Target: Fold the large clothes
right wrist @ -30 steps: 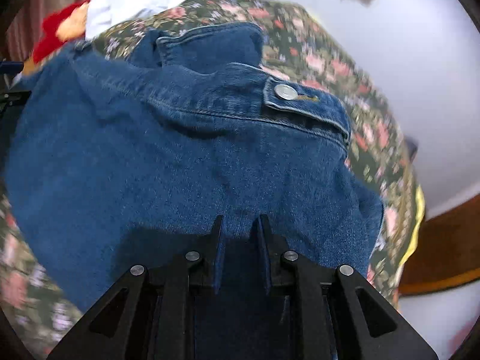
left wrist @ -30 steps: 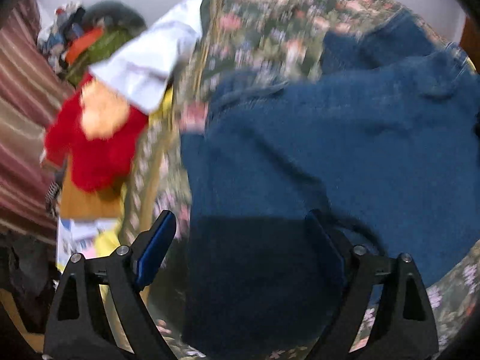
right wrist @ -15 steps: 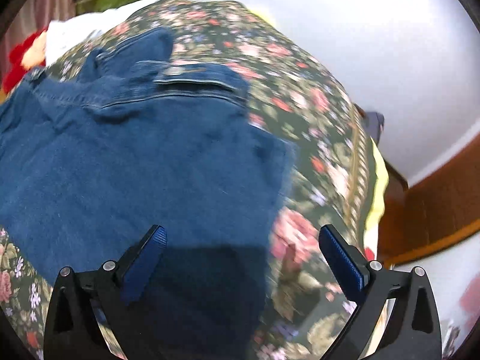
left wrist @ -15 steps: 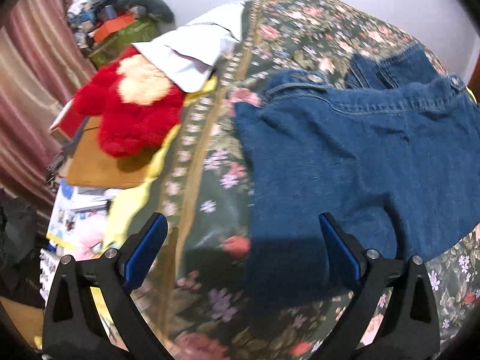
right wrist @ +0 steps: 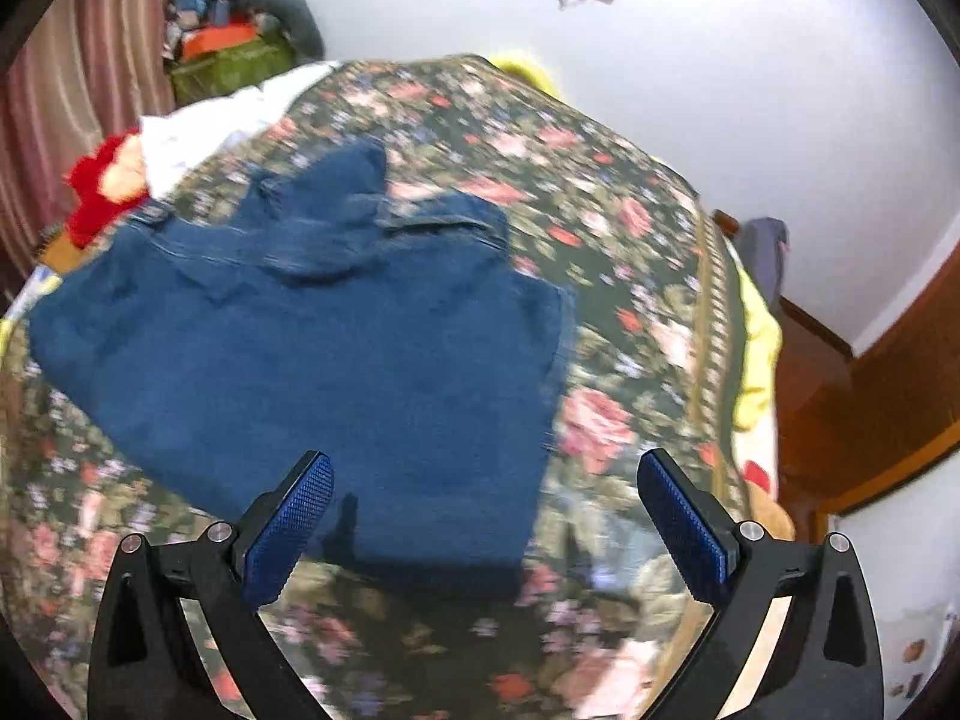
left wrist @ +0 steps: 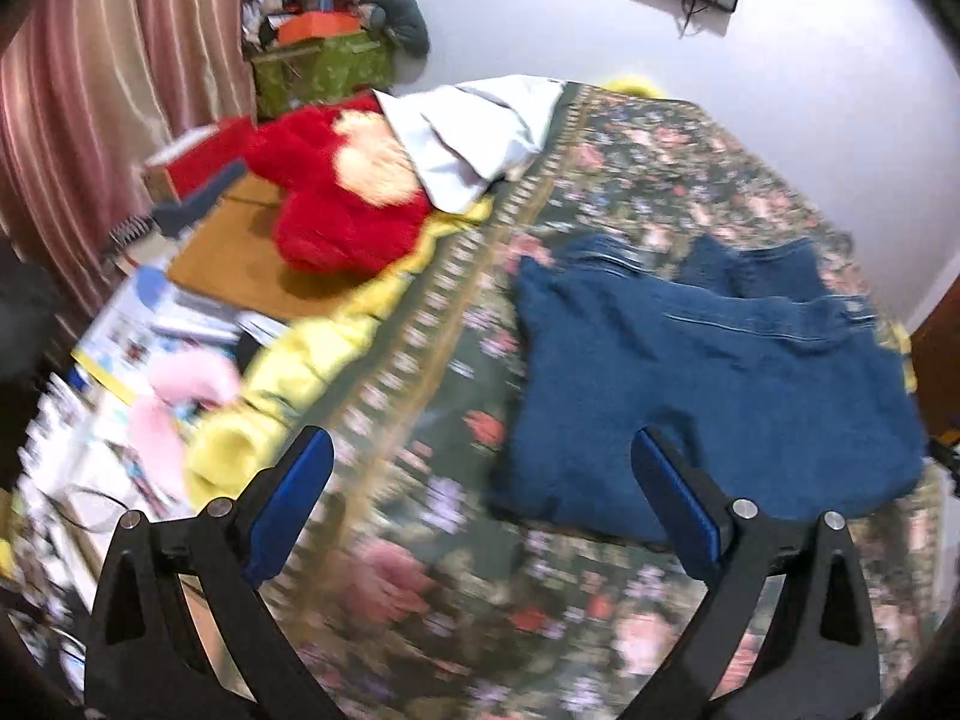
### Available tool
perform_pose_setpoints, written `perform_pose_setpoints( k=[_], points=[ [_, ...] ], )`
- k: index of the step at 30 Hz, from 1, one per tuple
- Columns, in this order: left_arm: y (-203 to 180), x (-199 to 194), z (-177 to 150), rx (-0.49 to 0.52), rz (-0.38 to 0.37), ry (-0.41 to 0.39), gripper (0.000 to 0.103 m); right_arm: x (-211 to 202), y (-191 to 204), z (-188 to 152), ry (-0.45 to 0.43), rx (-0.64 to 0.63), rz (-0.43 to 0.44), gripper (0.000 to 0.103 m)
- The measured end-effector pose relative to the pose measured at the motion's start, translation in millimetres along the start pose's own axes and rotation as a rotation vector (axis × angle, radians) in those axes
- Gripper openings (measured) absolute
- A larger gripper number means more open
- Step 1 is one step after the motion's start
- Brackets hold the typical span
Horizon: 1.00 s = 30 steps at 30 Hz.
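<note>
A blue denim jacket (left wrist: 708,378) lies folded flat on the floral bedspread (left wrist: 456,570). In the right wrist view the jacket (right wrist: 336,354) fills the middle, its collar at the far end. My left gripper (left wrist: 480,498) is open and empty, held above the bedspread near the jacket's near left corner. My right gripper (right wrist: 486,516) is open and empty, held above the jacket's near right edge. Neither gripper touches the cloth.
A red plush toy (left wrist: 348,204) and a white cloth (left wrist: 474,132) lie at the bed's far left. Boxes, papers and a yellow sheet (left wrist: 288,384) sit along the left side. A wall (right wrist: 720,90) and wooden floor (right wrist: 852,396) lie to the right.
The right gripper let go of the denim and opened. Both grippers pulled back and up from the jacket, which now lies flat and farther away in both views.
</note>
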<state>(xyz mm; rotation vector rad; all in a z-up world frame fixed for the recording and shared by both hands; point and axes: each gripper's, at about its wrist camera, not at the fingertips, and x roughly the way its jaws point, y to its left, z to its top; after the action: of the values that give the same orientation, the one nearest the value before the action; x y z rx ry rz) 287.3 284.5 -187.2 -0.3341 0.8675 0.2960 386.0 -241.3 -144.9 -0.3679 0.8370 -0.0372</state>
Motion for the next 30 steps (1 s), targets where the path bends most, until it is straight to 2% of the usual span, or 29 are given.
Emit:
perform_pose_setpoints(
  k=[5,11,14,15,16,21,25,27,29,30],
  points=[
    [-23.5,20.0,-26.7,-0.093,-0.136,0.076,0.101,0.7,30.9,8.1,0.007,0.02,0.136,0.101],
    [-38.5,61.2,-47.5,-0.22,-0.25,0.188,0.101,27.4,65.8,13.1,0.074,0.051,0.269,0.101],
    [-40.4,81.6,-52.0,-0.3,-0.336,0.229,0.095,49.0,77.7,10.9,0.129,0.054,0.296,0.101],
    [-40.9,87.3,-51.8,-0.318,-0.348,0.236,0.085,56.4,80.0,9.7,0.147,0.054,0.301,0.101],
    [-40.4,91.6,-50.9,-0.336,-0.352,0.242,0.078,62.0,81.5,8.3,0.154,0.052,0.295,0.101],
    [-34.6,115.9,-49.8,-0.402,-0.367,0.232,0.078,66.2,86.7,4.7,0.133,-0.003,0.276,0.103],
    [-27.8,120.5,-45.0,-0.454,-0.402,0.168,0.078,66.1,83.4,2.6,0.117,-0.009,0.294,0.103],
    [-30.5,121.2,-39.1,-0.452,-0.383,0.129,0.077,66.2,81.2,1.7,0.113,-0.004,0.307,0.103],
    [-33.0,121.5,-33.2,-0.442,-0.343,0.097,0.072,67.3,79.5,1.1,0.111,0.005,0.325,0.103],
    [-35.3,121.7,-28.7,-0.432,-0.308,0.08,0.066,67.7,78.5,0.6,0.11,0.011,0.334,0.103]
  ],
)
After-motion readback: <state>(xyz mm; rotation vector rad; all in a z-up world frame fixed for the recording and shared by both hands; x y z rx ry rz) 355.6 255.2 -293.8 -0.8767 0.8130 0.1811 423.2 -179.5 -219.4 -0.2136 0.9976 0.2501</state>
